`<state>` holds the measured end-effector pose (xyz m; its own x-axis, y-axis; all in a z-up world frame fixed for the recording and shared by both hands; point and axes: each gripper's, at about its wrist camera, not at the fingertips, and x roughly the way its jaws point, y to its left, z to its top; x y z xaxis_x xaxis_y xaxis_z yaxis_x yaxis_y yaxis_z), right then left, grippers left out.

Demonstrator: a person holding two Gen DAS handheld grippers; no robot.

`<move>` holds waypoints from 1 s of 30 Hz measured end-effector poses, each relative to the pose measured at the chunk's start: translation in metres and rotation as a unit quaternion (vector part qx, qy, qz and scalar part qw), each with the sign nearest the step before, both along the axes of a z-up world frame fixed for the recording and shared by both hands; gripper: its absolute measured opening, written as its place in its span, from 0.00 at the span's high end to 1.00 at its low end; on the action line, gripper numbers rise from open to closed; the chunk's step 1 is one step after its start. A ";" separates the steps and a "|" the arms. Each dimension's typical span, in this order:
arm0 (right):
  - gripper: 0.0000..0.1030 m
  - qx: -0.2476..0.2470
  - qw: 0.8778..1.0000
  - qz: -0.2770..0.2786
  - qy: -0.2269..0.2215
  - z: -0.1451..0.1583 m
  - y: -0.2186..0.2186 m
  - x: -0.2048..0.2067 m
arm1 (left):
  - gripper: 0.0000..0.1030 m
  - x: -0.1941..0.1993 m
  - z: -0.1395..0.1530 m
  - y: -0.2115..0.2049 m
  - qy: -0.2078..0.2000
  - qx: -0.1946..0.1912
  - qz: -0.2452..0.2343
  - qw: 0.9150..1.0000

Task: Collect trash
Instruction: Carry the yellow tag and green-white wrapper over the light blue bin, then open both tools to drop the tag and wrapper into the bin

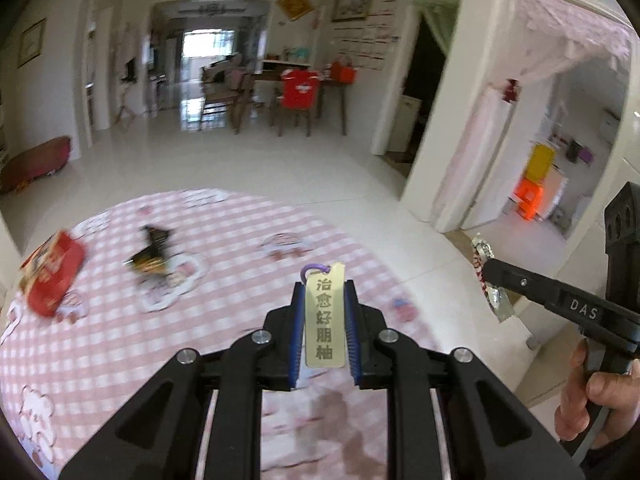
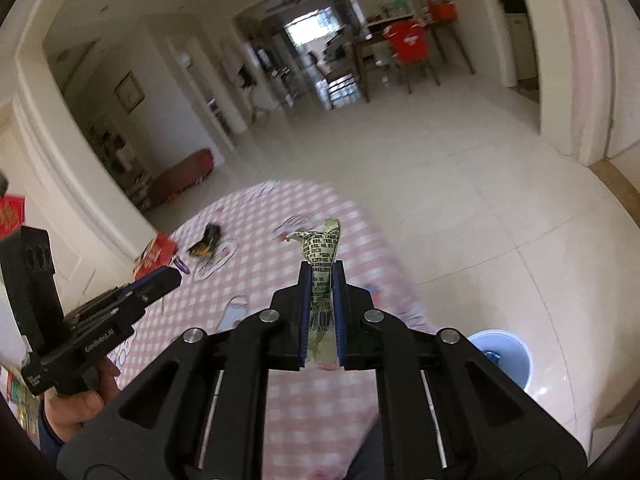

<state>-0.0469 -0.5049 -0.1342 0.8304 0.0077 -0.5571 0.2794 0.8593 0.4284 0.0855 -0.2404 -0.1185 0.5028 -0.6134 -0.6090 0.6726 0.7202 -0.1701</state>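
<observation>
Blue bin [image 2: 502,356] on the floor at 4 o'clock, contents unclear. Left gripper [image 1: 325,292] clamps a tag [image 1: 325,316]; right gripper [image 2: 322,276] clamps a wrapper [image 2: 320,252] over the table [image 2: 256,240] edge.

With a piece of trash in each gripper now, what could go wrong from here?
1. The left gripper pinches the gold tag only by its edges; it may slip out.
2. The wrapper in the right gripper sticks out loosely and may snag.
3. The bucket stands low beside the table, so a drop could miss it.
</observation>
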 end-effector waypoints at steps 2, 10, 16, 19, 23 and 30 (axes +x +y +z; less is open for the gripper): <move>0.90 -0.001 1.000 -0.026 -0.002 0.001 -0.019 -0.016 | 0.82 -0.010 0.004 -0.026 -0.001 -0.002 -0.025 1.000; 0.90 0.024 0.992 -0.126 0.009 -0.017 -0.092 -0.073 | 0.82 -0.045 0.002 -0.113 0.002 0.002 -0.112 0.994; 0.90 0.050 0.987 -0.150 0.034 -0.043 -0.123 -0.090 | 0.82 -0.061 -0.019 -0.166 0.030 0.019 -0.153 0.988; 0.90 0.064 0.985 -0.152 0.050 -0.059 -0.134 -0.092 | 0.82 -0.063 -0.039 -0.189 0.041 0.042 -0.166 0.984; 0.90 0.094 0.980 -0.155 0.077 -0.089 -0.148 -0.085 | 0.82 -0.061 -0.072 -0.216 0.064 0.080 -0.175 0.979; 0.86 0.145 0.969 -0.168 0.109 -0.132 -0.169 -0.083 | 0.81 -0.057 -0.115 -0.255 0.105 0.132 -0.207 0.964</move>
<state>-0.1295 -0.6736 -0.2666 0.6766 -0.0596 -0.7339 0.6329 0.5565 0.5383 0.0287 -0.4956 -0.2337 0.0975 -0.5456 -0.8324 0.8824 0.4343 -0.1813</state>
